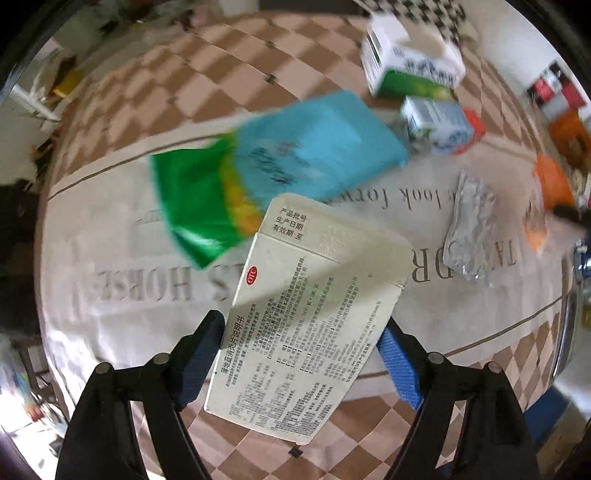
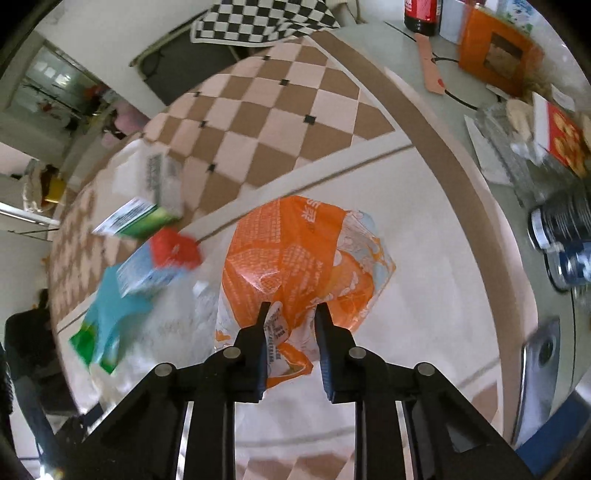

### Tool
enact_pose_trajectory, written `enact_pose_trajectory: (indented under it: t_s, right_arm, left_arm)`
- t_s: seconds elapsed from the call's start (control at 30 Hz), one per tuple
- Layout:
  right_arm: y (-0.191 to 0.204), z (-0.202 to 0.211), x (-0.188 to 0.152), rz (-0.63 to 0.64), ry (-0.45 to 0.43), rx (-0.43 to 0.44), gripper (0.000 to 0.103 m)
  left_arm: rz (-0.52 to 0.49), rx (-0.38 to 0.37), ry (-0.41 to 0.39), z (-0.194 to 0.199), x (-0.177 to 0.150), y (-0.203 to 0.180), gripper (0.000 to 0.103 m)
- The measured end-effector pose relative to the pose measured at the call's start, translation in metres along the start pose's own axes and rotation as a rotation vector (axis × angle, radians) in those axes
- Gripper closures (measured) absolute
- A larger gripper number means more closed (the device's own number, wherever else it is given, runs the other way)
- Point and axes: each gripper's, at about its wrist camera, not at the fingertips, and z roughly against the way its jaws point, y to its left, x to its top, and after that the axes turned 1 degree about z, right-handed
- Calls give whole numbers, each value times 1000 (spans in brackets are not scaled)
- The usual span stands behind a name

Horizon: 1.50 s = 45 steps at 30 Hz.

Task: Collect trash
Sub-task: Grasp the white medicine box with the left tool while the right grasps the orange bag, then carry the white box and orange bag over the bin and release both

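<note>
My left gripper (image 1: 301, 334) is shut on a white medicine box (image 1: 306, 321) printed with small text, held above the tablecloth. Behind it lie a blue-green snack bag (image 1: 273, 166), a green-white carton (image 1: 410, 59), a small blue-grey box with an orange end (image 1: 439, 123) and a crumpled foil wrapper (image 1: 469, 232). My right gripper (image 2: 291, 317) is shut on a crumpled orange-white plastic wrapper (image 2: 295, 258), pinching its near edge above the cloth. The blue-green bag (image 2: 107, 317) and the boxes (image 2: 159, 258) show at the left in the right wrist view.
The table (image 2: 436, 221) has a checked brown cloth. At its right stand an orange box (image 2: 498, 51), a dark bottle (image 2: 421, 11), dark cans (image 2: 565, 225) and a red-yellow packet (image 2: 565, 136). A checkered chair (image 2: 266, 18) stands beyond the far edge.
</note>
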Motion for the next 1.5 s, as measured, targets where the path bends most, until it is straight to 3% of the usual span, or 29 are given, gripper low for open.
enact_pose_trajectory:
  t_s: [0.17,0.43,0.57,0.73,0.87,0.93,1.07,1.23,1.33,1.5]
  right_arm:
    - [0,42,-68,12,-27,41,81]
    - [25,99,-211,15,-90,89,83]
    - [33,107,-297,-15,-83,94,83]
    - [37,87,-405,-62,26,89,83]
    - [25,39,-475,-85,148,53,83]
    - [15,7,-499,-109,210,39,84]
    - [-11,-77,-539,-143,314,1,83]
    - [-37,-193,-560,-165,385,6,83]
    - [-48,-261,-566,-153,420,15,83]
    - [-55,-353,-576,-123,480,17,83]
  left_arm:
    - [41,-19,-107,46,-27,16,23]
    - [6,-93,-236,98,-136,60,23]
    - [19,-162,-223,103,-190,85,23]
    - [70,-242,-93,73,-265,114,23]
    - [139,-291,31,34,-314,133,23]
    - [197,-309,124,-6,-337,141,23]
    - [287,-350,238,-85,-362,146,23]
    - [348,-416,356,-222,-375,142,23]
    - [354,-410,425,-292,-380,139,22]
    - [330,-373,416,-352,-388,142,18]
